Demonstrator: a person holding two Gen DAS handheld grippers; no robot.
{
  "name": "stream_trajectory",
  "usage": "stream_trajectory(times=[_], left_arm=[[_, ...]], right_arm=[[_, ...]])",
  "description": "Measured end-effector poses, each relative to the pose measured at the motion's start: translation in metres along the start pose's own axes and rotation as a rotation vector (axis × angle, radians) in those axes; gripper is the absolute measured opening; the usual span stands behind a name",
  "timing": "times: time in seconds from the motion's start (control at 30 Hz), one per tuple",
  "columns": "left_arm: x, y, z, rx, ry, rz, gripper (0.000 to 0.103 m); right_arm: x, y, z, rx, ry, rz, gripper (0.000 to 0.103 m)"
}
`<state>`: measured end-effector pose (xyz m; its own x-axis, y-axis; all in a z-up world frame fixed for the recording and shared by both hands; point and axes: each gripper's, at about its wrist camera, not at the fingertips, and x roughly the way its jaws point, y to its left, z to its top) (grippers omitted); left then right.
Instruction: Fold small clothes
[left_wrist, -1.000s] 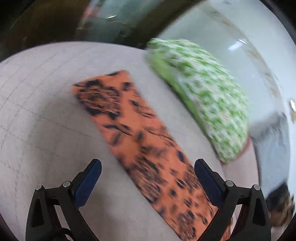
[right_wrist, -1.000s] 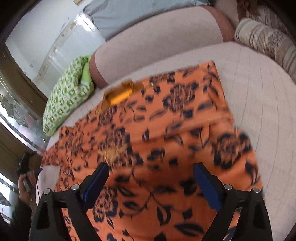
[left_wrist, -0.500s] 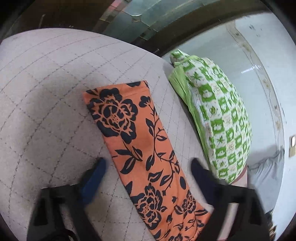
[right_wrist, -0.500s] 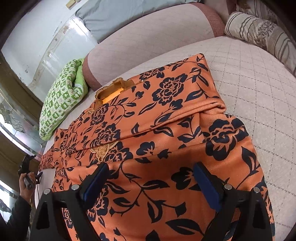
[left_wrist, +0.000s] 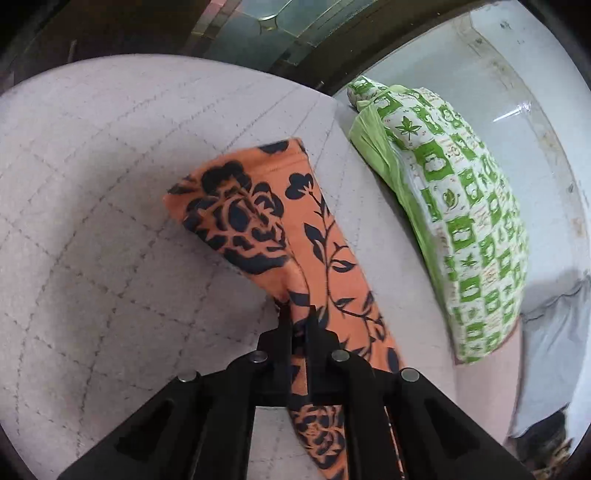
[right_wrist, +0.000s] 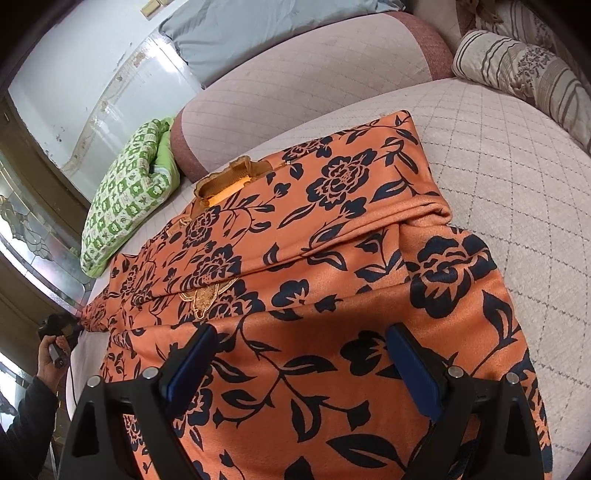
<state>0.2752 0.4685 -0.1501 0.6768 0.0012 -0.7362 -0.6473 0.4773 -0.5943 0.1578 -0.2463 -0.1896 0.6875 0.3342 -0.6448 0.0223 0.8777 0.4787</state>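
An orange garment with black flowers (right_wrist: 332, 229) lies spread on a quilted pale sofa seat (right_wrist: 517, 155), one sleeve folded across its body. My left gripper (left_wrist: 300, 321) is shut on the garment's other sleeve (left_wrist: 258, 221), which bunches and lifts at the pinch. The left gripper also shows small at the far left of the right wrist view (right_wrist: 61, 328), held by a hand. My right gripper (right_wrist: 303, 365) is open and empty, hovering over the garment's lower part, blue pads (right_wrist: 417, 369) apart.
A green-and-white patterned cushion (left_wrist: 454, 206) lies right of the sleeve, also seen in the right wrist view (right_wrist: 129, 192). A striped cushion (right_wrist: 517, 62) sits at the far right. The sofa back (right_wrist: 295, 74) rises behind the garment. A grey-blue cloth (right_wrist: 258, 26) lies above it.
My left gripper has gone from open over the sleeve to shut on it, and the sleeve now bunches upward. My right gripper stays open and has barely moved.
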Motion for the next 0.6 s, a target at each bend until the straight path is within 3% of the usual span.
stream_trajectory(times=[0.07,0.17,0.27,0.3,0.43,0.5,0.6], left_arm=[[-0.012,-0.020,-0.004,0.103,-0.045,0.031,0.004],[-0.053,-0.086,-0.035,0.387,-0.158,0.014,0.004],[-0.100,-0.165,-0.096,0.662,-0.237,-0.093,0.004],[-0.118,-0.197,-0.129,0.755,-0.255,-0.153,0.004],[-0.152,-0.274,-0.241,0.984,-0.247,-0.323,0.004],[-0.156,-0.303,-0.308,1.092,-0.202,-0.391,0.004],[-0.135,-0.328,-0.392,1.256,-0.123,-0.394,0.006]], right_arm=[[0.000,-0.001,0.000,0.000,-0.004,0.009,0.095],[-0.001,-0.005,-0.002,0.006,-0.016,0.027,0.095],[-0.003,-0.007,-0.003,0.016,-0.029,0.044,0.095],[-0.004,-0.009,-0.003,0.022,-0.034,0.054,0.094],[-0.006,-0.014,-0.004,0.042,-0.044,0.083,0.094],[-0.007,-0.015,-0.005,0.044,-0.048,0.092,0.094],[-0.008,-0.016,-0.005,0.053,-0.053,0.107,0.094]])
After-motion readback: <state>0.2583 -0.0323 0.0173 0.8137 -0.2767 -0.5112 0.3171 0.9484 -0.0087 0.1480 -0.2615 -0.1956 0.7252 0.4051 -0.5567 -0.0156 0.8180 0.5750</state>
